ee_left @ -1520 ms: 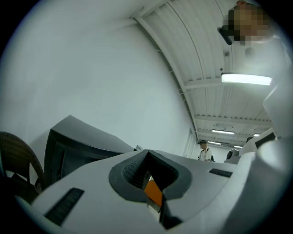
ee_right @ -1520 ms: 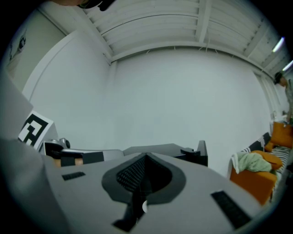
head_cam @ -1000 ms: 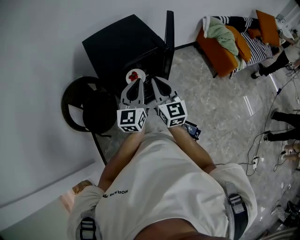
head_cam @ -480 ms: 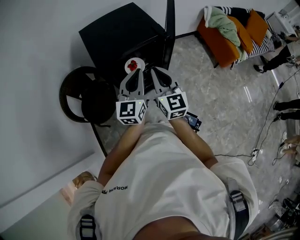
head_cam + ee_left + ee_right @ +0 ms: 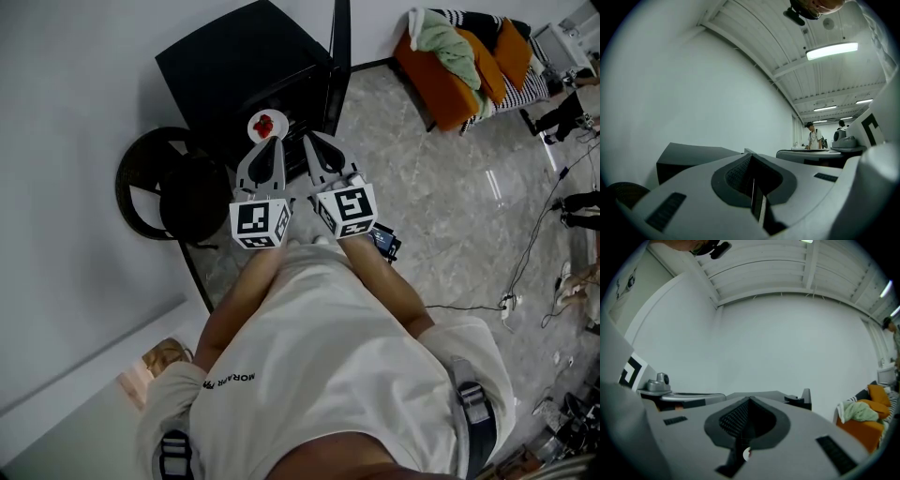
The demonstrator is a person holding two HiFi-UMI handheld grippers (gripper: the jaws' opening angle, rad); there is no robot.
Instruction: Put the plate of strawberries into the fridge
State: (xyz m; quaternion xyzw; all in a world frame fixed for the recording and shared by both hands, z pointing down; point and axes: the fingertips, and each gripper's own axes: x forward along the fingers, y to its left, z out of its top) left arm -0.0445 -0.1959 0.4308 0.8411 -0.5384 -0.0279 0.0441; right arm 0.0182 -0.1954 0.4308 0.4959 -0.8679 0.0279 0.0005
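A small white plate of strawberries [image 5: 265,125] hangs in front of the black mini fridge [image 5: 234,70], whose door [image 5: 337,66] stands swung out to the right. My left gripper [image 5: 273,142] reaches the plate's near rim and is shut on it. In the left gripper view its jaws [image 5: 750,157] meet, with a thin pale edge of the plate [image 5: 758,207] pinched low between them. My right gripper [image 5: 308,139] sits just right of the plate, shut and holding nothing. Through a slit under its closed jaws [image 5: 749,401] a bit of the plate [image 5: 746,454] shows.
A round black wicker seat [image 5: 155,197] stands left of the fridge against the white wall. A dark device [image 5: 384,242] lies on the marble floor by my right arm. An orange sofa [image 5: 450,80] with clothes is at the back right, and cables [image 5: 525,272] trail across the floor.
Both grippers and the plate have moved a little forward toward the fridge front. The jaws stand as before.
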